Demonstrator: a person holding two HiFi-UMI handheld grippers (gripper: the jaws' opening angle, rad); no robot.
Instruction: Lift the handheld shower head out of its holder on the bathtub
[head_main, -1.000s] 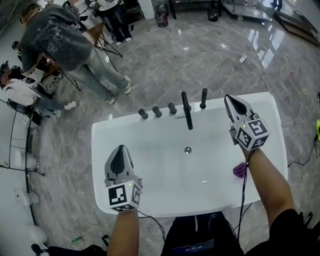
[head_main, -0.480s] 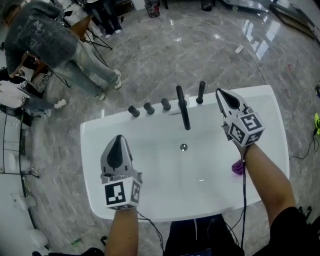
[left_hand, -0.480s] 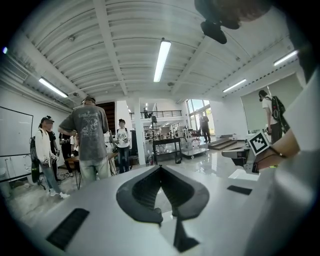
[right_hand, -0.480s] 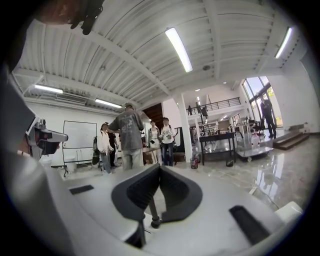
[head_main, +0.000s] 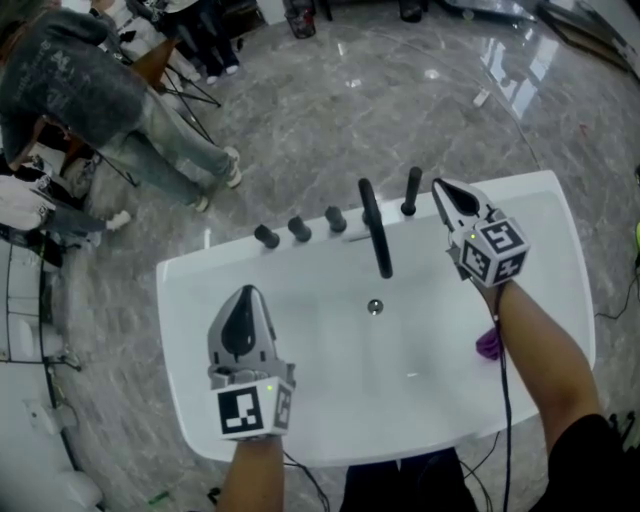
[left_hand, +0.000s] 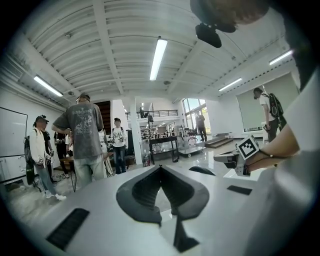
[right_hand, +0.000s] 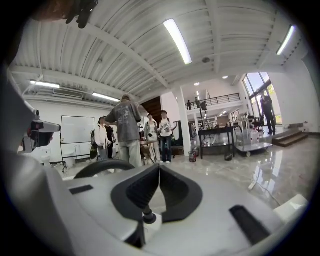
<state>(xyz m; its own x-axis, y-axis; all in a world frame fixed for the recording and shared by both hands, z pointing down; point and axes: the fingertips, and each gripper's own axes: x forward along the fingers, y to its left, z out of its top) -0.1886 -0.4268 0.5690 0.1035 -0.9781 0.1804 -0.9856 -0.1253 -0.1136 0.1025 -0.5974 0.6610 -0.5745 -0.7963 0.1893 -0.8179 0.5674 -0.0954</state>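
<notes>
A grey marble floor runs under a white tub, and a person in a grey top stands well off at the far left among others. Along the tub's far rim sit three black knobs, then a long black spout reaching in over the basin, then the shower head, upright in its holder at the right end of the row. The drain lies in the basin floor below the spout. The right gripper hovers over the tub's far right corner, its tip just beside the shower head and apart from it; its jaws are closed tip to tip and grip nothing. In the right gripper view a black stub on white shows through the gap under the tips. The left gripper hangs over the near left part of the basin, well apart from the fittings, jaws likewise pressed together and empty. A small purple thing lies by the right forearm.
</notes>
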